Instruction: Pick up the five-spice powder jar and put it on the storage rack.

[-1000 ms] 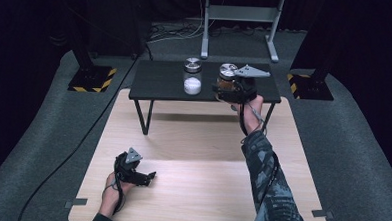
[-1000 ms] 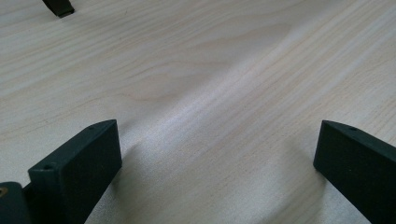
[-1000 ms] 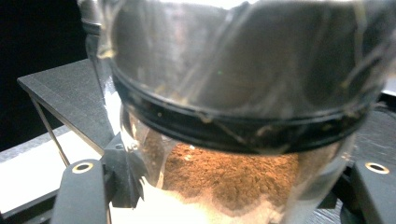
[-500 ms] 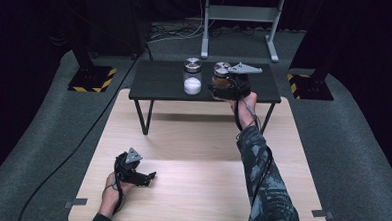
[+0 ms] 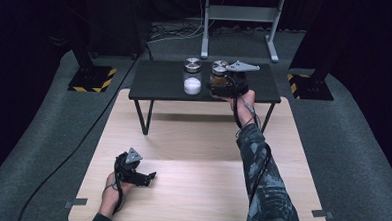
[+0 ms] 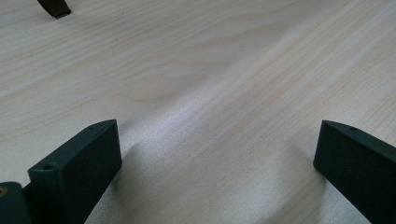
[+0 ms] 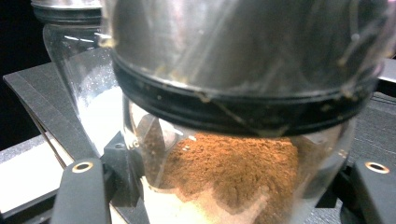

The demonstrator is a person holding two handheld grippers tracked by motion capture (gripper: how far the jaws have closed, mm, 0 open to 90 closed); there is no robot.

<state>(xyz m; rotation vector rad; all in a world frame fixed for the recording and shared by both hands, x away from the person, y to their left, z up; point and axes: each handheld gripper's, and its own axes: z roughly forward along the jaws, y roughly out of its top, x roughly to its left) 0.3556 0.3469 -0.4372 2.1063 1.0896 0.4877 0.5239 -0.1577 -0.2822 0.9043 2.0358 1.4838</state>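
Observation:
Two glass jars with metal lids stand on a small black table. One jar holds white powder, the other brown powder. My right gripper is shut on the brown-powder jar, one jaw pressed against each side of the glass. The white-powder jar stands close behind it on the left. My left gripper rests low on the pale wooden board. It is open, and its jaws stand wide apart over bare wood.
A metal stand rises behind the table. Yellow-and-black striped bases sit at the left and right. A cable runs over the grey carpet left of the board. A table foot shows at the top left of the left gripper view.
My right gripper has shifted left along the table with the brown-powder jar, closer to the white-powder jar. The left gripper has stayed still.

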